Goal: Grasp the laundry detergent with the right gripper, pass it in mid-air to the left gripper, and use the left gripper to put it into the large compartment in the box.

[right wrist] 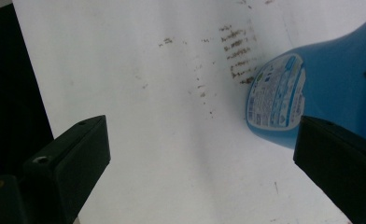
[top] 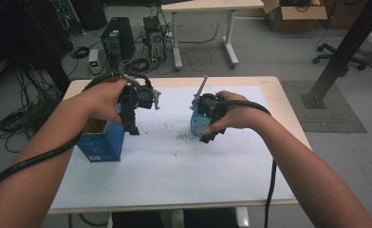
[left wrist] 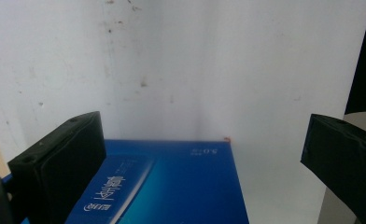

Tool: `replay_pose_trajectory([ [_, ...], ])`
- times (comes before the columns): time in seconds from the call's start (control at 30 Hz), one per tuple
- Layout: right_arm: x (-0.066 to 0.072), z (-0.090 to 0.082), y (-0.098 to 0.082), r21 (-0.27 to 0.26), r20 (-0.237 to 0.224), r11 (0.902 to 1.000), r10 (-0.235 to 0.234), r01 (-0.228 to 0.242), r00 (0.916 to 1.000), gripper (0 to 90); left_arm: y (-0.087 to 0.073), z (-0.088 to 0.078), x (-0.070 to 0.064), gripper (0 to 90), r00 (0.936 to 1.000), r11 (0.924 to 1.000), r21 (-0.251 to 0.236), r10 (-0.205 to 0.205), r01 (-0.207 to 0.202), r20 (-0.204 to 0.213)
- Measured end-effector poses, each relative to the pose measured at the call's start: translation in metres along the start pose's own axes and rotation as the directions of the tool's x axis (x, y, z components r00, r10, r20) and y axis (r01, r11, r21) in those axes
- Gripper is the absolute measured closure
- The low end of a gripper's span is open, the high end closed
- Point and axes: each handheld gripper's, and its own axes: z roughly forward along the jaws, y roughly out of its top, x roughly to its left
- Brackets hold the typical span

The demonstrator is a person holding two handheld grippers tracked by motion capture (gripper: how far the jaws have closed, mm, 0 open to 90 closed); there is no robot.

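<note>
An open-topped blue carton (top: 101, 142) stands on the white sheet at the table's left. My left gripper (top: 133, 127) points down just right of the carton's top. In the left gripper view the carton (left wrist: 172, 186) lies below the gripper (left wrist: 202, 158); the jaws stand wide and do not press on it. A blue plastic bottle (top: 197, 121) with a printed label stands mid-table, against my right gripper (top: 206, 137). In the right gripper view the bottle (right wrist: 330, 88) sits beyond the right jaw, outside the gap of the gripper (right wrist: 202, 158), which is open with bare sheet between its jaws.
Rows of small dark marks (top: 184, 136) dot the white sheet (top: 174, 180) between the grippers. The wooden table edge (top: 279, 90) frames the sheet. Beyond it are computer towers (top: 117, 40), cables, another table (top: 208, 9) and an office chair (top: 338, 54).
</note>
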Motion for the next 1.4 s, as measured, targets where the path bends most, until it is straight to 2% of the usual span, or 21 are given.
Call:
replay_pose_trajectory([
  [0.33, -0.005, 0.003, -0.023, -0.009, 0.007, 0.9993, 0.036, -0.035, 0.9993, 3.7, 0.000, 0.001, -0.004, 0.2, 1.0000, 1.0000, -0.005, 0.005, -0.005, 0.004],
  [0.53, -0.011, 0.014, -0.044, -0.016, 0.015, 0.9969, 0.077, -0.077, 0.9969, 3.9, 0.003, -0.001, -0.004, 0.2, 0.9999, 0.9999, -0.006, 0.011, -0.011, 0.003],
  [0.77, -0.015, 0.022, -0.056, -0.041, 0.015, 0.9947, 0.095, -0.094, 0.9954, 4.1, 0.005, -0.001, -0.007, 0.2, 0.9999, 0.9999, -0.004, 0.013, -0.013, 0.004],
  [0.9, -0.020, 0.029, -0.064, -0.092, 0.016, 0.9904, 0.105, -0.103, 0.9943, 4.2, 0.004, -0.001, -0.010, 0.2, 1.0000, 1.0000, -0.001, 0.007, -0.007, 0.006],
  [1.13, -0.030, 0.036, -0.076, -0.148, 0.022, 0.9790, 0.145, -0.140, 0.9891, 4.1, 0.002, -0.001, -0.011, 0.2, 1.0000, 1.0000, 0.002, 0.005, -0.005, 0.005],
  [1.23, -0.033, 0.039, -0.080, -0.155, 0.030, 0.9759, 0.160, -0.153, 0.9867, 4.1, 0.003, -0.001, -0.011, 0.2, 1.0000, 1.0000, 0.006, 0.003, -0.003, 0.008],
  [1.27, -0.037, 0.042, -0.083, -0.170, 0.027, 0.9706, 0.178, -0.171, 0.9837, 4.0, 0.004, -0.002, -0.011, 0.2, 0.9999, 0.9999, 0.008, 0.007, -0.007, 0.007],
  [1.4, -0.043, 0.047, -0.088, -0.194, 0.028, 0.9624, 0.198, -0.189, 0.9797, 3.8, 0.005, -0.002, -0.012, 0.2, 0.9999, 0.9999, 0.010, 0.011, -0.011, 0.009],
])
